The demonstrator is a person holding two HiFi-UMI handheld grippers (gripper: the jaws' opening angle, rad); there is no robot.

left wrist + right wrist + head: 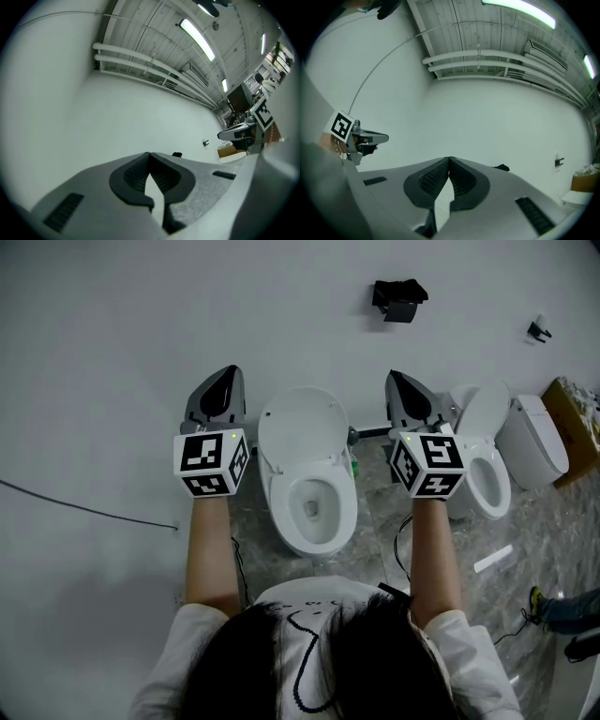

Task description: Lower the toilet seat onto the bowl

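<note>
Seen from above, a white toilet bowl sits at centre frame. The toilet seat appears folded up against the wall just above it, though its white outline is hard to separate. The left gripper and right gripper flank it, jaws pressed together and empty. The risk is that closed tips can only push, so the seat could tip over and slam down.

Plain white wall, grey marbled floor, ceiling strip light, cardboard box at right
</note>
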